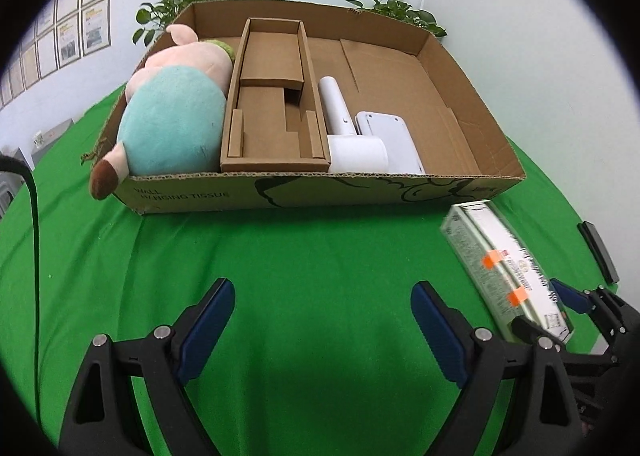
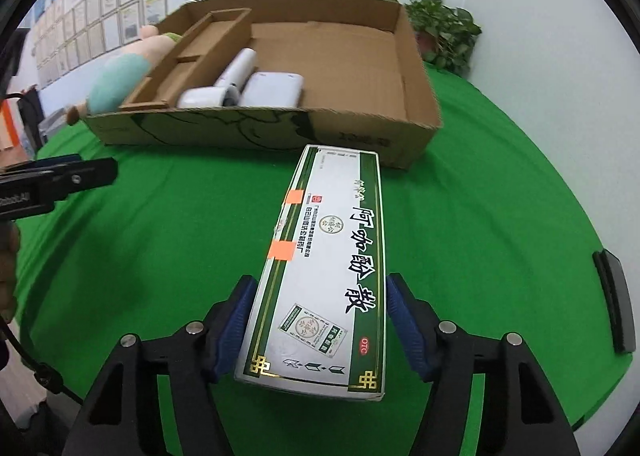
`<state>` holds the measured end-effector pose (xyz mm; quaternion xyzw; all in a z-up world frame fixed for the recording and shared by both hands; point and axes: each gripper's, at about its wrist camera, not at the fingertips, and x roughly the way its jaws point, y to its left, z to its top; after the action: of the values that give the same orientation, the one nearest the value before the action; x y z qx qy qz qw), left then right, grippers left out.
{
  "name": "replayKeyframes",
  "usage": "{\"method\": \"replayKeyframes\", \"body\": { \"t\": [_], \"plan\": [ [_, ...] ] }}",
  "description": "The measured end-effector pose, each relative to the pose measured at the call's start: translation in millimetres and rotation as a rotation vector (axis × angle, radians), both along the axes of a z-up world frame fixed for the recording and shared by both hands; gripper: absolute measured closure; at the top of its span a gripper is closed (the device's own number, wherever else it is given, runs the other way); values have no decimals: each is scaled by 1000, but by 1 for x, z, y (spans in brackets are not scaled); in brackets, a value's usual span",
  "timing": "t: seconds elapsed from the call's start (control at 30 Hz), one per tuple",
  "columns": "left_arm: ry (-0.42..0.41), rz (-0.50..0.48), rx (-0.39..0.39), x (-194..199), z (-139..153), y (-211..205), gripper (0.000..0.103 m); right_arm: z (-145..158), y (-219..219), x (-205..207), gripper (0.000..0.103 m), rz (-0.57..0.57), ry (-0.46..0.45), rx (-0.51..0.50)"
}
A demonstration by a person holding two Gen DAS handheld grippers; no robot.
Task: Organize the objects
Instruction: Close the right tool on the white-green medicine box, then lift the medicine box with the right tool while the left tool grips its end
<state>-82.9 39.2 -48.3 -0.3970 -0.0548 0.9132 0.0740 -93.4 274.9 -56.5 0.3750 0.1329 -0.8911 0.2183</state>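
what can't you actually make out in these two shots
- Medicine box held by the right gripper: right wrist view hides its underside; left wrist view blurs its print.
- Plush toy: its face is turned away.
- Flat black object on the green cloth: too distorted near the edge to identify.

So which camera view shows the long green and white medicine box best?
The right wrist view: the long green and white medicine box fills the centre, print readable, between the right gripper pads. The left wrist view shows it blurred, at the edge.
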Motion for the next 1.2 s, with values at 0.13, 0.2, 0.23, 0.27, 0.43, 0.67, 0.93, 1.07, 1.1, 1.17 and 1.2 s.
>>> {"method": "replayKeyframes", "body": {
  "t": [0.13, 0.2, 0.23, 0.27, 0.43, 0.67, 0.93, 1.07, 1.1, 1.17, 1.2],
  "plan": [
    [-46, -32, 96, 1, -3, -6, 13, 6, -21, 12, 40, 121, -16, -50],
    [-71, -50, 142, 0, -5, -7, 13, 8, -31, 17, 27, 167, -19, -62],
    [-83, -63, 163, -1, -6, -7, 13, 10, -34, 20, 17, 179, -11, -68],
    [-91, -73, 178, -1, -7, -6, 13, 12, -36, 21, 0, 185, -1, -78],
    [-173, -132, 332, -9, -18, 4, 13, 16, -28, 18, 0, 160, -42, -124],
    [-259, -236, 452, -17, -33, 35, 14, 6, -25, 31, 7, 201, -57, -51],
    [-286, -263, 514, -17, -41, 40, 14, -1, -33, 46, 38, 209, -84, -52],
    [-281, -252, 528, -14, -42, 34, 14, 2, -34, 50, 38, 228, -136, -127],
    [-278, -248, 527, -13, -42, 33, 14, 2, -35, 51, 38, 230, -132, -124],
    [-278, -243, 533, -12, -42, 30, 15, 2, -36, 52, 38, 232, -143, -138],
    [-282, -239, 541, -12, -43, 28, 18, 2, -36, 52, 38, 233, -151, -150]
  ]
}}
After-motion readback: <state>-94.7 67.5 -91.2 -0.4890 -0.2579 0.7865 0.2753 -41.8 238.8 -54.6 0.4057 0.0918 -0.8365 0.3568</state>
